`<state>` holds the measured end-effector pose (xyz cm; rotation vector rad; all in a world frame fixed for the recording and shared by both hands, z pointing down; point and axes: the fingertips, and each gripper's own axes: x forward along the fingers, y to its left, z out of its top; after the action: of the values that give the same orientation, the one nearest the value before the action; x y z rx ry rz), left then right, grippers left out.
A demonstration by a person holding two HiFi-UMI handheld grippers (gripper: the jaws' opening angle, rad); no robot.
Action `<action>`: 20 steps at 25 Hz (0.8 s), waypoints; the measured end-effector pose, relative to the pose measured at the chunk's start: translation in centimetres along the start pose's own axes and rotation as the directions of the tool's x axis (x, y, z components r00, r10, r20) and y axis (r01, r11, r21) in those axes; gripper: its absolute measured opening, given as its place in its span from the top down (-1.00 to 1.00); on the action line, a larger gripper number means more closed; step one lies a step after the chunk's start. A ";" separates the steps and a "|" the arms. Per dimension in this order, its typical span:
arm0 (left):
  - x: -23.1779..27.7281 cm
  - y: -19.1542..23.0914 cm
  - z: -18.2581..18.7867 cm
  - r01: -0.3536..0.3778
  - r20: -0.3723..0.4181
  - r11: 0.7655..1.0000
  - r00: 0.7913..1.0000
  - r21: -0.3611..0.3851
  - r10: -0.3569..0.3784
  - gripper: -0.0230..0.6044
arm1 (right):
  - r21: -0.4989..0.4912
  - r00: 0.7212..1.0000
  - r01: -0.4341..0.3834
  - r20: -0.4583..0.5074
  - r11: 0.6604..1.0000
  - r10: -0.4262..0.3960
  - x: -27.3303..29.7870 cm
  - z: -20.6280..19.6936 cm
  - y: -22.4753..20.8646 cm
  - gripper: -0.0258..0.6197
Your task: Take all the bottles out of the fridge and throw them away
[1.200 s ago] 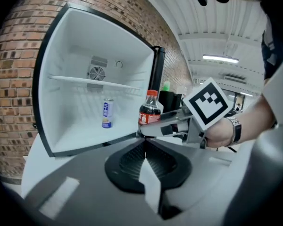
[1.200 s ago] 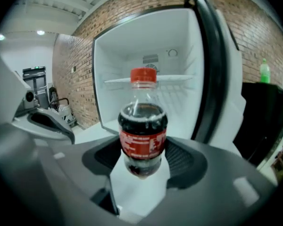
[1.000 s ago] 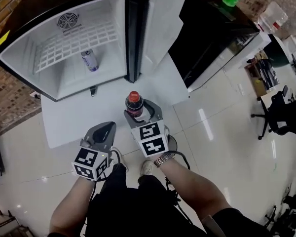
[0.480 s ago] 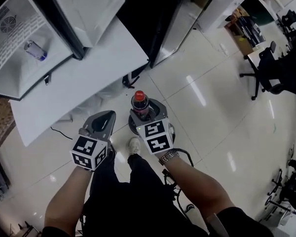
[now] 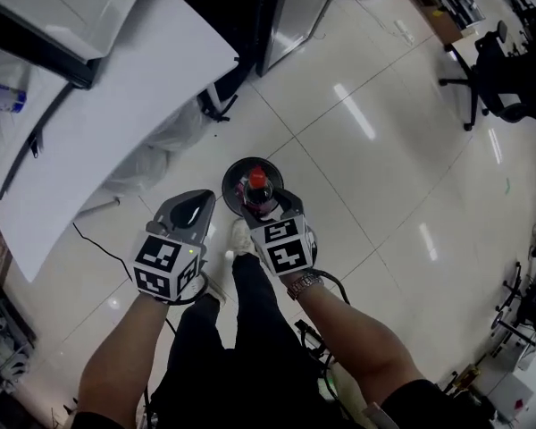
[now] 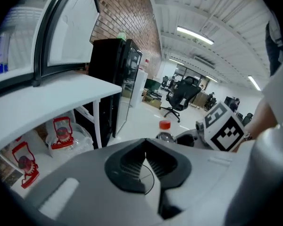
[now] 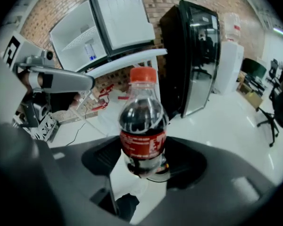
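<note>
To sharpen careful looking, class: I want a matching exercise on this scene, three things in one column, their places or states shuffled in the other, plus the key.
Things:
1. cola bottle
2. left tongs
3. small bottle

Places or states:
A. shut, with nothing between them
B. on a shelf in the open fridge
C. gripped in the right tongs

Pairs: 1-C, 2-A, 3-B

Head view steeply down, gripper views forward, sharing bottle [image 5: 258, 190]
</note>
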<state>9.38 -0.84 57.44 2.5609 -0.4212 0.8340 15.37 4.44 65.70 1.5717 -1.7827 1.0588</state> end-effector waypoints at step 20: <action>9.7 1.5 -14.2 0.099 -0.211 0.993 0.971 -0.059 -0.110 0.91 | 0.319 0.978 0.042 -0.206 0.947 0.026 16.3 -14.0 -2.5 0.02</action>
<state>9.42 2.99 74.27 2.3934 -0.2352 1.0335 13.41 6.83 87.10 1.5810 -1.5175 1.5133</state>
